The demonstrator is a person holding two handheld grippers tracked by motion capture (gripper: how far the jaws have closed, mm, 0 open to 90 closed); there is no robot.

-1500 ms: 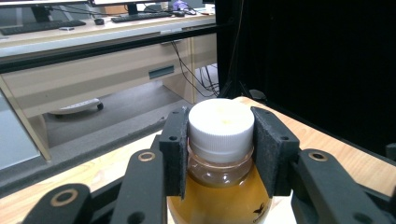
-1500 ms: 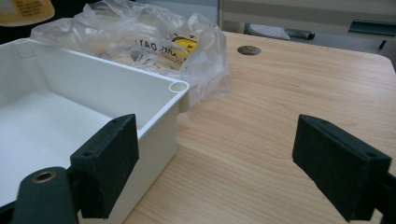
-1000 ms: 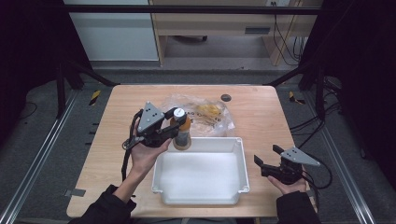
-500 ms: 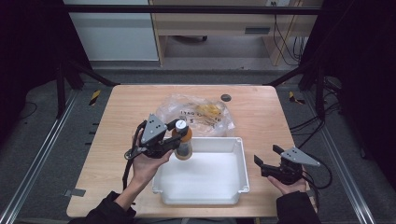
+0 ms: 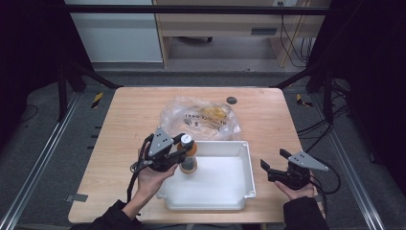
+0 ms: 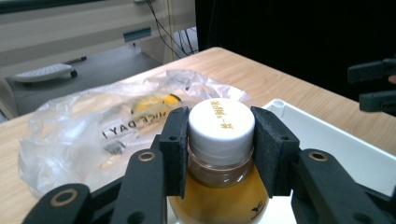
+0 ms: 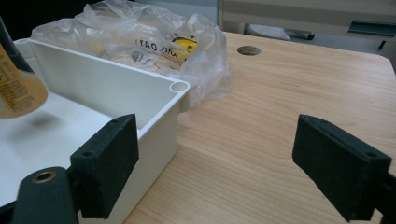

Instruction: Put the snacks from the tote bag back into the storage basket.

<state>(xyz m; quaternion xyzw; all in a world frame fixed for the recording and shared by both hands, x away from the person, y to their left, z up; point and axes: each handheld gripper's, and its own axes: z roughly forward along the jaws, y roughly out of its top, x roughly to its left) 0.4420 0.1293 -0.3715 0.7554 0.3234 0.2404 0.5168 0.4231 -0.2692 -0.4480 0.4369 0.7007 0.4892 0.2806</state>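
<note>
A small bottle [image 5: 188, 158] of amber liquid with a white cap [image 6: 221, 123] hangs upright over the left part of the white tray [image 5: 242, 160]. My left gripper [image 5: 181, 146] is shut on the bottle's neck just under the cap, its pads [image 6: 175, 144] pressed on both sides. The bottle's lower body [image 7: 16, 86] hovers above the tray floor, casting a shadow there. My right gripper [image 5: 272, 163] rests low on the table to the right of the tray, jaws open and empty, with one pad [image 7: 109, 161] close to the tray's corner [image 7: 180, 87].
A crumpled clear plastic bag [image 5: 201, 117] with yellow items inside lies behind the tray. A small dark round hole [image 5: 231, 100] marks the tabletop farther back. Bare wood [image 7: 280, 88] stretches right of the tray.
My left gripper has carried the bottle down and toward the near side, from beside the bag to over the tray's left part. The right gripper has stayed put.
</note>
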